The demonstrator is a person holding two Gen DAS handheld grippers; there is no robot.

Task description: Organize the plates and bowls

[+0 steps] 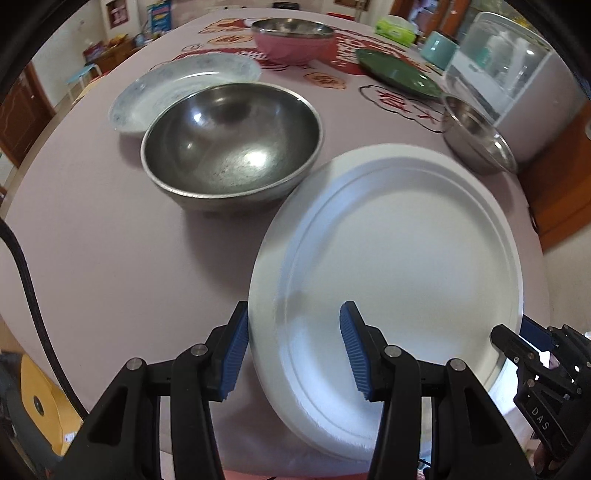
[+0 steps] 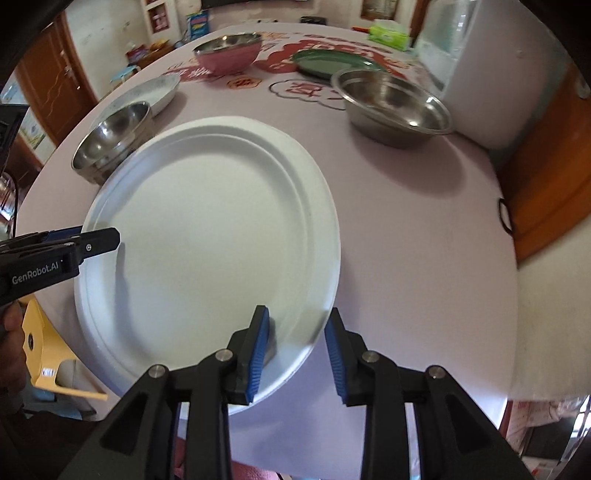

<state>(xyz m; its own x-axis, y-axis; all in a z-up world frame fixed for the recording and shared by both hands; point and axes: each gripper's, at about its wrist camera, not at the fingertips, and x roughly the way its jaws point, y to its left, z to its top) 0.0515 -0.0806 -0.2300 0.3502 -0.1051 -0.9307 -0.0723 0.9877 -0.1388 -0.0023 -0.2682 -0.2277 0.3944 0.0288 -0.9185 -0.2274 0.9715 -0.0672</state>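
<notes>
A large white plate lies near the table's front edge; it also shows in the right wrist view. My left gripper is open, its fingers astride the plate's left rim. My right gripper is open, its fingers astride the plate's right rim. A big steel bowl stands just behind the plate, with a patterned white plate behind it. A pink bowl, a green plate and a shallow steel bowl stand farther back.
A white appliance with a clear lid stands at the table's right edge. A green tissue pack lies at the back. A yellow stool is beside the table, below its left edge.
</notes>
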